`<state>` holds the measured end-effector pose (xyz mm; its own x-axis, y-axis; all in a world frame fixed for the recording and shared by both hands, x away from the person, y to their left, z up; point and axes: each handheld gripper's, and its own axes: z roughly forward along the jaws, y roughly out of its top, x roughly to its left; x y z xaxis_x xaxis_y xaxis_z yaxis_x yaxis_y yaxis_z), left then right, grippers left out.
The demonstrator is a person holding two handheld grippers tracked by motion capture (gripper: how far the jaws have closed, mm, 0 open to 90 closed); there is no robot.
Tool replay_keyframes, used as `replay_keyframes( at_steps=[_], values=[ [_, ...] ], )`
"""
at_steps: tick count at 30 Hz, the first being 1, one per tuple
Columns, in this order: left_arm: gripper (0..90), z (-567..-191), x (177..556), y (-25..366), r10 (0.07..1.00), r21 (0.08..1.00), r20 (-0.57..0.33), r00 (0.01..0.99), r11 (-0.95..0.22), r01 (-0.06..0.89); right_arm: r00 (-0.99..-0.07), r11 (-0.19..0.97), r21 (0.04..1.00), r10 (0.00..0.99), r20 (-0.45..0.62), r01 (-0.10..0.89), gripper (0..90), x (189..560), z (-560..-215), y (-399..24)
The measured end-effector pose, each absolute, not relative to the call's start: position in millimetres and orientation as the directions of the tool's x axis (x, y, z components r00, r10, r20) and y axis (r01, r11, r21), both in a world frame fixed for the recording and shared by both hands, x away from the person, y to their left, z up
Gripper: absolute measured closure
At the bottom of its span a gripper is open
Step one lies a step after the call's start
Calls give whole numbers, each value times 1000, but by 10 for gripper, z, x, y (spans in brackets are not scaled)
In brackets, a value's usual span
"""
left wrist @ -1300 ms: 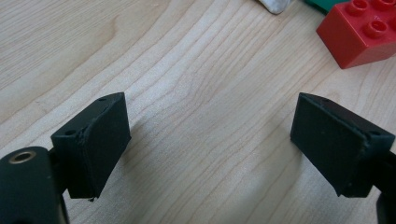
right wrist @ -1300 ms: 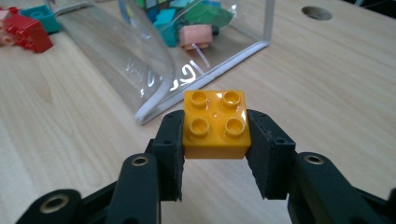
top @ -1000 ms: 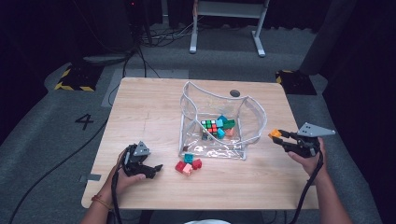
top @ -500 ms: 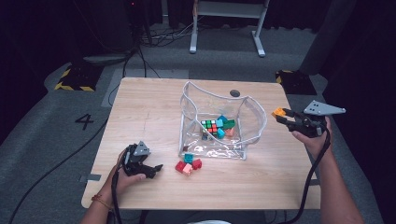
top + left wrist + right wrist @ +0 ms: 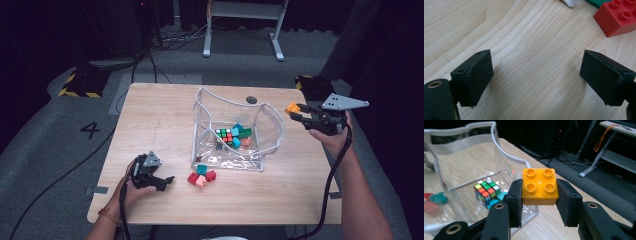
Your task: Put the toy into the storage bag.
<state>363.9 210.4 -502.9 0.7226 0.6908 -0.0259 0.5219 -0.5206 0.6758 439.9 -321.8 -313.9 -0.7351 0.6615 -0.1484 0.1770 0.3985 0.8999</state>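
Observation:
My right gripper (image 5: pixel 295 112) (image 5: pixel 539 195) is shut on an orange brick (image 5: pixel 292 107) (image 5: pixel 539 187), held in the air just right of the clear plastic bag (image 5: pixel 270 130) (image 5: pixel 461 157). Inside the bag lie a colour cube (image 5: pixel 225 136) (image 5: pixel 487 191) and several bricks (image 5: pixel 241 132). My left gripper (image 5: pixel 167 181) (image 5: pixel 537 75) rests open on the table near the front left, its jaws wide apart with only bare wood between them. A small group of red and teal bricks (image 5: pixel 201 176) lies just right of it; the red brick (image 5: pixel 616 17) is beyond the jaws.
The wooden table (image 5: pixel 160 115) has free room on its left half and along the front. A dark round hole (image 5: pixel 251 100) sits behind the bag. Cables (image 5: pixel 330 195) trail from both grippers toward the person. A metal stand (image 5: pixel 240 25) is on the floor beyond.
My right gripper has risen with the orange brick in it and moved a little toward the bag's top edge. The left gripper has stayed where it was.

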Motion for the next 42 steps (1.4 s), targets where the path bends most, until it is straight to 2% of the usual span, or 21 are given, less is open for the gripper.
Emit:
replay_keyframes(
  at_steps=[7, 23, 36, 42],
  values=[
    [116, -5026, 3636, 2105, 690, 672, -27, 723, -523, 524, -787, 422, 895, 598, -153, 146, 591, 4410, -3042, -2898],
    [114, -5029, 3642, 2103, 690, 676, -23, 723, -522, 519, -881, 590, 806, 402, -248, 42, 592, 4452, -3011, -2154],
    [114, -5030, 3639, 2102, 692, 675, -29, 722, -519, 524, -923, 747, 663, 282, -261, 41, 591, 4661, -3196, -1654],
    [114, -5030, 3639, 2101, 692, 675, -29, 722, -519, 524, -927, 792, 605, 280, -250, 76, 591, 4778, -3284, -1563]
  ],
)
